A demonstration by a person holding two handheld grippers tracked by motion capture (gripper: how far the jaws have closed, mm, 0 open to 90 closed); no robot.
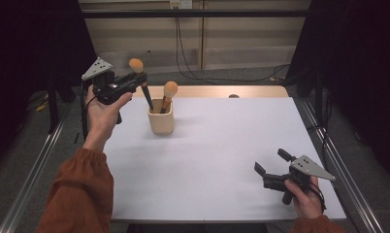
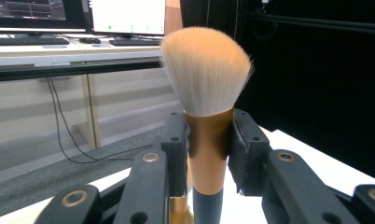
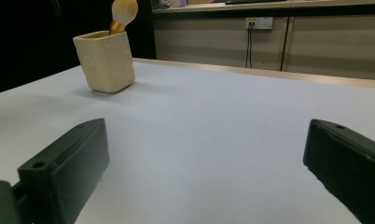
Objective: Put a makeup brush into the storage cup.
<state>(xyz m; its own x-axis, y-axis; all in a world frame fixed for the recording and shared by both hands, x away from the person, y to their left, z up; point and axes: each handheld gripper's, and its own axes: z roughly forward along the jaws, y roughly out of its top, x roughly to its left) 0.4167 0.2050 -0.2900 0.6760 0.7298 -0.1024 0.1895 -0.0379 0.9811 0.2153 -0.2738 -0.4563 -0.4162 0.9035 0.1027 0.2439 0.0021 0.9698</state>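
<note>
So, from the high view: the left claw (image 1: 140, 77) is up in the air at the far left of the desk (image 1: 217, 165), clamped on a makeup brush (image 1: 141, 81) with its fluffy peach head pointing up and its dark handle slanting down toward the cream cup (image 1: 161, 117). Can't tell if the handle tip is inside the cup or just above the rim. A second brush (image 1: 168, 95) stands in that cup, head up, leaning a bit to the right. The right claw (image 1: 270, 162) sits low near the front right corner of the desk, jaws spread wide with nothing between them, well apart from the cup.

Left gripper view: the held brush (image 2: 206, 93) is dead centre, both pads (image 2: 175, 149) pressing on its copper ferrule just below the bristles, dark handle dropping out of frame below. Monitors (image 2: 78, 14) sit on a bench in the background.

Right gripper view: the two jaws stand wide apart over bare desk (image 3: 213, 140). The cup (image 3: 105, 60) is far off at upper left, with the second brush's head (image 3: 124, 11) poking out of it.
</note>
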